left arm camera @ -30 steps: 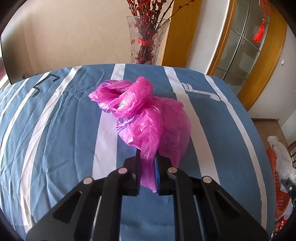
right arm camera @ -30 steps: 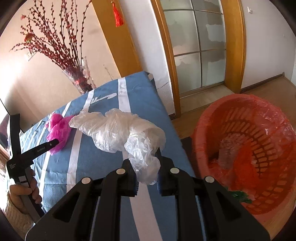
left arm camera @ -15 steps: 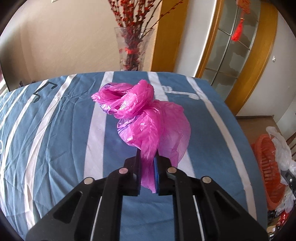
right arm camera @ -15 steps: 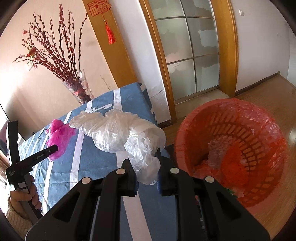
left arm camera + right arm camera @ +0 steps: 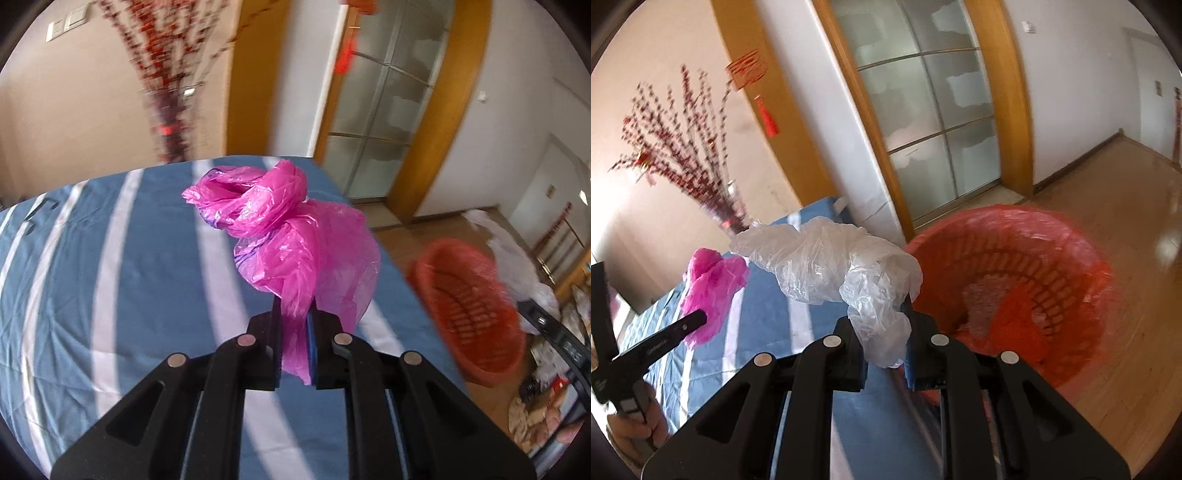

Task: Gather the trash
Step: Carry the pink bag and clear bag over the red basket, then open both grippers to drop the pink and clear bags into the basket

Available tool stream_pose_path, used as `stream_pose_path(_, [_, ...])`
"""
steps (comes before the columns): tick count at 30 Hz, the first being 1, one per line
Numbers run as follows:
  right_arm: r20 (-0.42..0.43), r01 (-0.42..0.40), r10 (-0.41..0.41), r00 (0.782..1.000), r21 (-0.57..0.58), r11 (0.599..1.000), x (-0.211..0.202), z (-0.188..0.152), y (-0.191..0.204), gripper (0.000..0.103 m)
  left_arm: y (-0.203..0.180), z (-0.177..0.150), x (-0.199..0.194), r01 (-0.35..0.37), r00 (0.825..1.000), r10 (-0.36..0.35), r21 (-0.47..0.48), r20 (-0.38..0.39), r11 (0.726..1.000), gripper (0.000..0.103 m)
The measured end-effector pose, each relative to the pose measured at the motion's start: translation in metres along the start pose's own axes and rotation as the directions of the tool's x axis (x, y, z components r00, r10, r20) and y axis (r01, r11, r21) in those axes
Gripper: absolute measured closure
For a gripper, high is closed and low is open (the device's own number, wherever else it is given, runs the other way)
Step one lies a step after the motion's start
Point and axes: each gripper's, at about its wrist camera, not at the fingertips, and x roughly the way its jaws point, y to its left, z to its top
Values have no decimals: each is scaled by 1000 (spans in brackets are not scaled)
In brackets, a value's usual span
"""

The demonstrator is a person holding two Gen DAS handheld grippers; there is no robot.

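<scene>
Overhanging table edge: pink bag

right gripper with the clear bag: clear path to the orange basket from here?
Probably yes. The right gripper, shut on the clear plastic bag, has the orange basket open-mouthed just beyond it on the floor, with nothing between.

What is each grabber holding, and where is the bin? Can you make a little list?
left gripper: shut on the pink bag
right gripper: shut on the clear bag
bin: orange basket on the wooden floor, beside the bed
bed cover: blue with white stripes
behind the bed: vase of red twigs
</scene>
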Motion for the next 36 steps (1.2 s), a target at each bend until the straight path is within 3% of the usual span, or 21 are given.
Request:
stream_pose_path(11, [43,106,-115,992,173,979,-21,0,-68,88,-95,-13,6,172,985,-169,107,-40,979,91])
stream_pose_path(29, [53,132,-153,987,278,951,-19,3,-114,88,-159,-25,47,253,963,-235,148,-129,956,91])
stream_pose_path(32, [57,122,-144,988,284,951,-17,7,-117,80,-173,-26,51,262,961,-242,159,-135,952,87])
stream_pose_path(34, [57,122,-144,988,290,949,-15,6,-118,59,-177,-27,58,263,960,-241,160,-146,951,78])
stream_pose_path(36, [57,124,-147,987,298,946,-15,4,-120,49,-178,-30,63,262,958,-237,157,-159,952,67])
